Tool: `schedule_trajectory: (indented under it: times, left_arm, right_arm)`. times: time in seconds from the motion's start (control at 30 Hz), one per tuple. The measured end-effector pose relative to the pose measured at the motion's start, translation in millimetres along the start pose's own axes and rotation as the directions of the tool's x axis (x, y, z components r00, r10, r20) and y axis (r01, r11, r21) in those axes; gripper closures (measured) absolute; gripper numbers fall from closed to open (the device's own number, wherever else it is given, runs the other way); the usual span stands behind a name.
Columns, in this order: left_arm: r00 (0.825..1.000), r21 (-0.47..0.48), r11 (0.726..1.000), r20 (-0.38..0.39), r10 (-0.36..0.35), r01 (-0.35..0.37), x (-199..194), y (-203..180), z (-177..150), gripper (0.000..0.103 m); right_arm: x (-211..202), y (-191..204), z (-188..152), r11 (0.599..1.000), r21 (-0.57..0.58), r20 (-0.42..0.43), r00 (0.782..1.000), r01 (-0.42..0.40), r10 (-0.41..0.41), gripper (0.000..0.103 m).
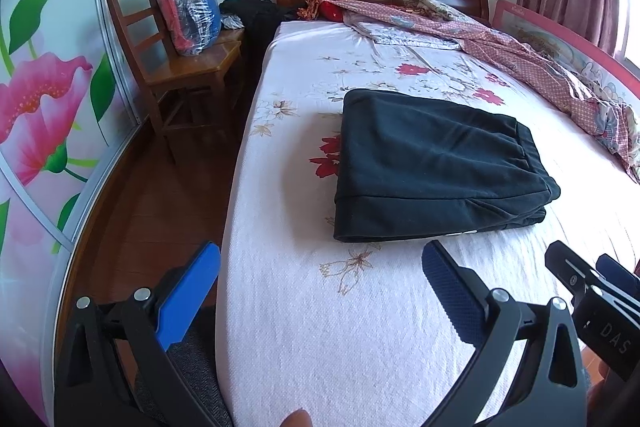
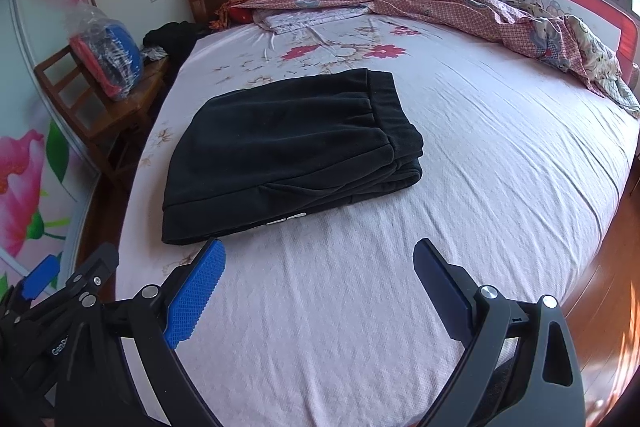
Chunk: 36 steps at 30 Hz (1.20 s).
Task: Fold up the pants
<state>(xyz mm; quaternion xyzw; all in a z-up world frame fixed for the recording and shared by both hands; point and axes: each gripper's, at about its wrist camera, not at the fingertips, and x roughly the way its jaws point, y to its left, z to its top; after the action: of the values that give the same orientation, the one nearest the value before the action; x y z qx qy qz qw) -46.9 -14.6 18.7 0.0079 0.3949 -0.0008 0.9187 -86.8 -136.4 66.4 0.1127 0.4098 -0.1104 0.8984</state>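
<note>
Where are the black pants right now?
The folded black pants lie on the flowery bed sheet, toward the bed's left edge near the wooden chair, just beyond both open claws.

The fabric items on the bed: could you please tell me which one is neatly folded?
The black pants, a flat rectangular stack lying mid-bed before both open grippers. The pink patterned quilt is strewn crumpled along the headboard and far side.

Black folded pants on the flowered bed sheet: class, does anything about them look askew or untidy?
Mostly neat. The black folded pants lie flat on the flowered bed sheet, but at the right-hand end the layers are stepped and bunched rather than flush. Both grippers hover open, clear of the cloth.
</note>
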Motion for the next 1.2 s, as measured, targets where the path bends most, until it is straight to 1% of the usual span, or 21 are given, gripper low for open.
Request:
schedule_trajectory:
  times: [0.23, 0.37, 0.43, 0.53, 0.57, 0.6, 0.7, 0.9, 0.97, 1.2]
  left_arm:
    - [1.0, -0.002, 1.0, 0.001, -0.001, 0.001, 0, 1, 0, 0.002]
    - [1.0, -0.009, 1.0, 0.019, -0.002, 0.002, -1, 2, 1, 0.002]
    - [0.999, -0.021, 0.999, 0.031, -0.023, 0.024, -3, 3, 1, 0.002]
    - [0.999, -0.02, 1.0, 0.051, -0.016, 0.017, -6, 3, 2, 0.002]
    - [0.999, -0.014, 1.0, 0.052, 0.0, 0.001, -6, 1, 1, 0.002]
    - [0.999, -0.013, 1.0, 0.05, 0.013, -0.012, -5, 1, 1, 0.002]
    - [0.999, -0.009, 1.0, 0.033, 0.011, -0.011, -2, 0, 0, 0.002]
    - [1.0, -0.038, 0.999, 0.013, -0.011, 0.011, 1, 7, -1, 0.002]
    - [1.0, -0.046, 0.999, 0.004, -0.009, 0.009, 3, 8, -2, 0.002]
    - [0.999, -0.047, 0.998, -0.024, -0.036, 0.034, 8, 5, -6, 0.002]
  right_arm:
    - [0, 0, 2, 1.0, -0.001, 0.0, 1.0, -0.006, 0.006, 0.009]
    - [0, 0, 2, 1.0, 0.005, -0.005, 1.0, -0.007, 0.007, 0.009]
    - [1, -1, 2, 1.0, 0.009, -0.005, 1.0, -0.002, 0.002, 0.009]
    - [1, -1, 2, 1.0, 0.01, -0.004, 1.0, -0.003, 0.003, 0.009]
    - [1, -1, 2, 1.0, 0.01, -0.004, 1.0, -0.004, 0.004, 0.009]
    - [2, -1, 2, 1.0, 0.009, -0.007, 1.0, -0.007, 0.007, 0.009]
    - [2, -1, 2, 1.0, 0.006, -0.005, 1.0, -0.008, 0.008, 0.009]
    - [2, -1, 2, 1.0, 0.008, -0.006, 1.0, -0.009, 0.009, 0.009]
    - [3, -1, 1, 1.0, 0.005, -0.007, 1.0, -0.007, 0.008, 0.009]
    - [3, 1, 1, 1.0, -0.002, -0.009, 1.0, -0.013, 0.013, 0.009]
